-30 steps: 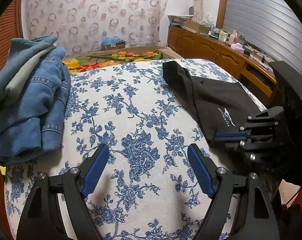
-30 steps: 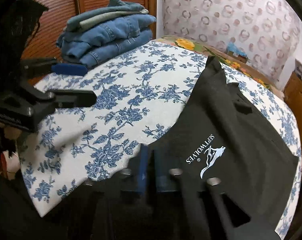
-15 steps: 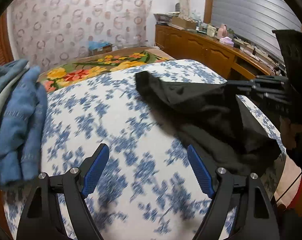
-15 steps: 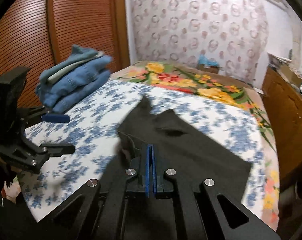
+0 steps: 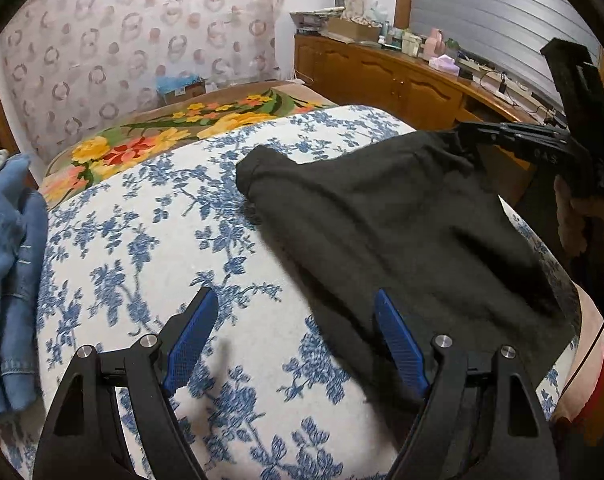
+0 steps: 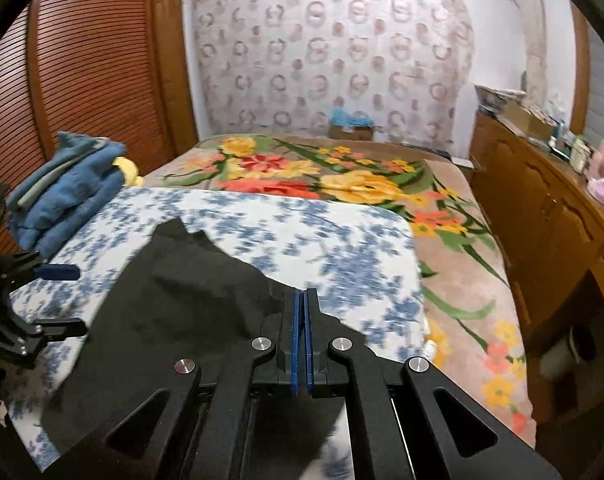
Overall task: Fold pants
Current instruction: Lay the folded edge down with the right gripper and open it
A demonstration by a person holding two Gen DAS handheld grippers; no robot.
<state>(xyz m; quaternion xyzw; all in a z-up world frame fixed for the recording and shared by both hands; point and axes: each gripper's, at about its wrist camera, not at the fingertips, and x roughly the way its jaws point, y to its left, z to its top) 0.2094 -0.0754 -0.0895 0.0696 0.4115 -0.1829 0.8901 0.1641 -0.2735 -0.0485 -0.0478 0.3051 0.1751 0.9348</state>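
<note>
Pinching one edge of the black pants (image 5: 402,232), the right gripper (image 6: 302,312) has its blue pads pressed flat together on the cloth and lifts that corner off the bed. The rest drapes down over the blue-floral cover (image 5: 149,240). The left gripper (image 5: 297,344) is spread wide with nothing in it, hovering just over the near edge of the fabric. I'd guess this stuff is soft, light and floppy — it'll sag and bunch, so grab it at a hem or corner, not mid-panel. The cover looks padded and a bit grippy, fine for dragging folds flat. There's a stack of folded jeans (image 6: 65,184) at the left edge, a flowered blanket (image 6: 342,180) further back, and a wooden sideboard (image 6: 542,216) along the right wall.
</note>
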